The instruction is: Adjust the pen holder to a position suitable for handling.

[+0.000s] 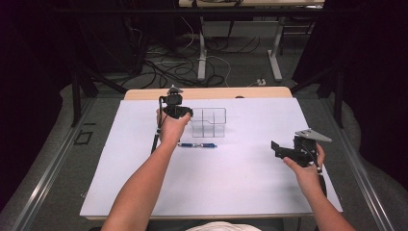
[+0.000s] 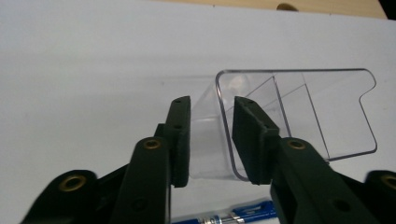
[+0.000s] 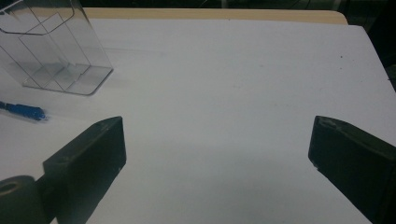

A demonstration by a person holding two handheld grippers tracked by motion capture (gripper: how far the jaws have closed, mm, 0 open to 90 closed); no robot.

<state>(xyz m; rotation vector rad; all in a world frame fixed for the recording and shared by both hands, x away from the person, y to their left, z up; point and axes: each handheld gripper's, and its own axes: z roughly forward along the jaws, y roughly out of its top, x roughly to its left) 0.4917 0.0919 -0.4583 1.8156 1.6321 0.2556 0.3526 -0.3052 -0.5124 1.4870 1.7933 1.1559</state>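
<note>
High view: a clear plastic organiser box with inner dividers (image 1: 209, 122) stands upright on the white counter (image 1: 240, 183), toward the far middle. The left hand-held gripper (image 1: 185, 112) sits at the box's left wall, held from behind by the left hand (image 1: 171, 127). A blue pen with a silver middle (image 1: 197, 145) lies flat on the counter just in front of the box, apart from it. The right hand-held gripper (image 1: 275, 149) hovers well off to the right, near nothing. Left gripper view: the left hand-held gripper (image 2: 211, 140) straddles the box's near wall (image 2: 219, 135), one pad outside and one inside; a gap shows on each side, so the jaws are slightly apart and not pressing. The pen's tip (image 2: 243, 215) shows at the bottom edge. Right gripper view: the right hand-held gripper (image 3: 217, 144) stands wide open over bare counter, holding nothing; box (image 3: 56, 51) and pen (image 3: 23, 111) lie far to its left. Judgement: the box looks placed and freed, or not yet gripped; the pen is not in the box, so loading it appears to remain.
</note>
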